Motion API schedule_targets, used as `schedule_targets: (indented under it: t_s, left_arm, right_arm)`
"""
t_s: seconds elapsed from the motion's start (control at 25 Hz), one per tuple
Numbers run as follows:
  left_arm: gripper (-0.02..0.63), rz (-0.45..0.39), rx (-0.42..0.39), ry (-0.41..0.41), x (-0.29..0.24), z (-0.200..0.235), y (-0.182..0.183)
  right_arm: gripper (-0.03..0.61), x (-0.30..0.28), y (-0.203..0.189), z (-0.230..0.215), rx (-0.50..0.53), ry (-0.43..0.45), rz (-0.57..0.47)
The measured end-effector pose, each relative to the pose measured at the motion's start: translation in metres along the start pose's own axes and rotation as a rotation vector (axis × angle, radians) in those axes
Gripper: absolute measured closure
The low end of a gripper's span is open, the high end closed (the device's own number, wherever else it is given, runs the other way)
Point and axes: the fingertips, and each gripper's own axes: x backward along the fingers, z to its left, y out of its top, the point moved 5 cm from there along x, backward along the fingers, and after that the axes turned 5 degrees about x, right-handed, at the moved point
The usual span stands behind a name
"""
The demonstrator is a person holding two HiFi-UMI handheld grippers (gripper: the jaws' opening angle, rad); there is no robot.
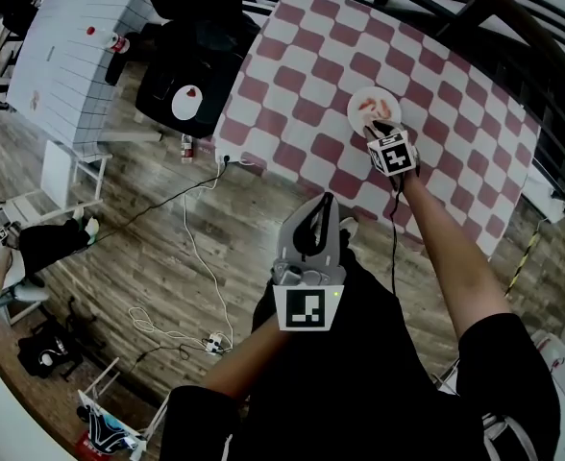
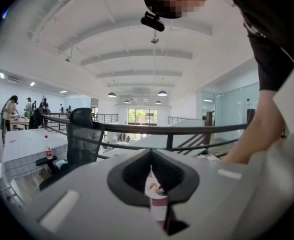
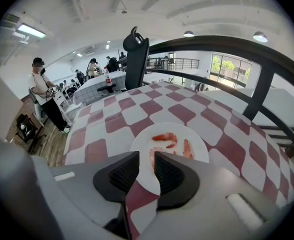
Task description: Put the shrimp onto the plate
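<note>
- L gripper (image 2: 152, 176): jaws nearly pressed together, thin slit only, nothing held; near desk edge.
- R gripper (image 3: 146, 156): jaws spread, empty, above plate (image 3: 142, 141) near rim.
- 3 shrimp (image 3: 165, 137) lying on plate.
- Desk (image 3: 117, 114): red/white check cloth.
- Wood floor (image 1: 167, 229); 1 black office chair (image 3: 137, 59) beyond desk.

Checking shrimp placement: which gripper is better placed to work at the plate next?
Right. The right gripper hangs over the plate with shrimp, fingers apart; the left gripper sits back near the body.
</note>
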Motion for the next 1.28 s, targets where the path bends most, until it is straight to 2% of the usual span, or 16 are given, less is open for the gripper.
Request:
schedule_targets:
  t_s: [0.12, 0.28, 0.44, 0.52, 0.6, 0.72, 0.88, 1.08, 1.28]
  left_arm:
    - [0.604, 0.010, 0.022, 0.006, 0.004, -0.005, -0.005]
    - [0.604, -0.004, -0.026, -0.020, 0.010, -0.013, -0.004]
    - [0.604, -0.023, 0.028, -0.028, 0.021, -0.022, -0.003]
    - [0.604, -0.051, 0.031, -0.039, 0.025, -0.026, -0.001]
    - [0.604, -0.044, 0.042, -0.044, 0.027, -0.028, -0.006]
    - [0.604, -0.051, 0.060, -0.051, 0.032, -0.028, -0.008]
    - [0.604, -0.073, 0.044, -0.071, 0.036, -0.028, -0.006]
    - [0.604, -0.076, 0.085, -0.085, 0.046, -0.020, -0.002]
    - [0.604, -0.085, 0.082, -0.101, 0.049, -0.016, 0.004]
  right_arm:
    - [0.489, 0.008, 0.004, 0.003, -0.005, -0.007, -0.023]
    - [0.534, 0.023, 0.008, 0.006, -0.026, -0.020, -0.064]
    - [0.578, 0.049, 0.017, 0.014, -0.034, -0.039, -0.134]
    - [0.580, 0.063, 0.021, 0.020, -0.026, -0.051, -0.162]
    - [0.580, 0.078, 0.025, 0.027, -0.021, -0.066, -0.182]
    - [0.580, 0.105, 0.029, 0.035, -0.062, -0.086, -0.230]
    - [0.580, 0.148, 0.041, 0.043, -0.075, -0.121, -0.316]
    - [0.580, 0.200, 0.047, 0.068, -0.138, -0.129, -0.410]
    - [0.580, 0.252, 0.058, 0.097, -0.071, -0.185, -0.484]
